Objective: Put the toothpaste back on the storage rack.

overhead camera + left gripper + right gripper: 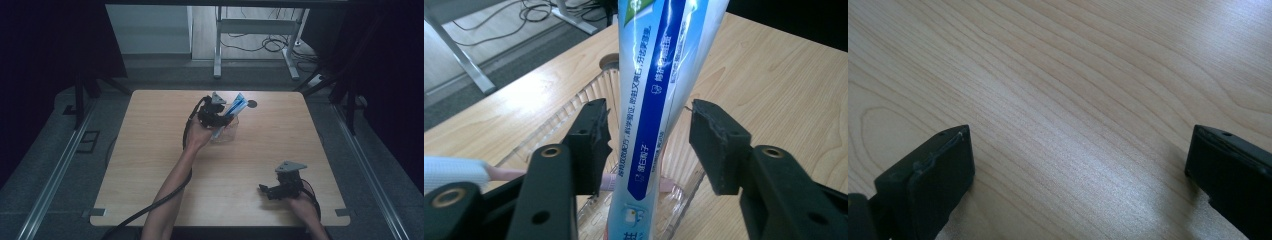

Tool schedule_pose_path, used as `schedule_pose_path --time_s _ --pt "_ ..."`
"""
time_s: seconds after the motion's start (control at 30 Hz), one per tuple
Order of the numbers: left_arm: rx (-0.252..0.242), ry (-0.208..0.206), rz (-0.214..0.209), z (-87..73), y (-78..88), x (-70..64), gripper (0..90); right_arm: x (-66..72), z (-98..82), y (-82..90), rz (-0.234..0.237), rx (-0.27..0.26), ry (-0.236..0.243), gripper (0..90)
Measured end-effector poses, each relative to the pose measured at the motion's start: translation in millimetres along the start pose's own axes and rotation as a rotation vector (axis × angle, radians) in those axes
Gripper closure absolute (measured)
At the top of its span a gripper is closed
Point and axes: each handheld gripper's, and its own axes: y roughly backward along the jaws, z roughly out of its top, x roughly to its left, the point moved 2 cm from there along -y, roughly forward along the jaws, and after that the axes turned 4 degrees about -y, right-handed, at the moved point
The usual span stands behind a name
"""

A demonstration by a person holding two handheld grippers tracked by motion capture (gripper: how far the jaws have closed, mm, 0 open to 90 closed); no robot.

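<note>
Two grippers over a pale wooden bench (pixel 150 165), one in each of a person's hands. Left gripper (pixel 651 145) at the far middle of the bench, straddling a blue-and-white toothpaste tube (pixel 659 100) that stands in a clear ribbed glass cup (pixel 559 125). Tube tilted, long axis running up and away from the cup toward the far edge, lower end down inside the cup. Jaws half open: left pad close against or just touching the tube's side, right pad clearly apart from it, so no real grip. Pink toothbrush handle (pixel 504 173) lying across the cup just behind the left jaw, white bristle head at the near left. Right gripper (pixel 270 190) near the front right corner, well apart from the cup, jaws spread wide over bare wood with nothing between them. Left hand by far the nearer to the tube; likely next move a straight pull back along the jaws' own line, away from the leaning tube, without tipping it.
</note>
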Motion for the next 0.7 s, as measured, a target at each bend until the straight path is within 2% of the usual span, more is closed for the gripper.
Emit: schedule_pose_path --time_s 0.27,0.7 --pt "-0.002 0.047 -0.029 -2.6 5.2 1.4 36.9 0.0 0.0 0.0 0.0 0.0 0.001 0.0" --pt "0.011 0.056 -0.033 -6.4 14.2 0.4 23.4 0.0 0.0 0.0 0.0 0.0 0.0 0.0"
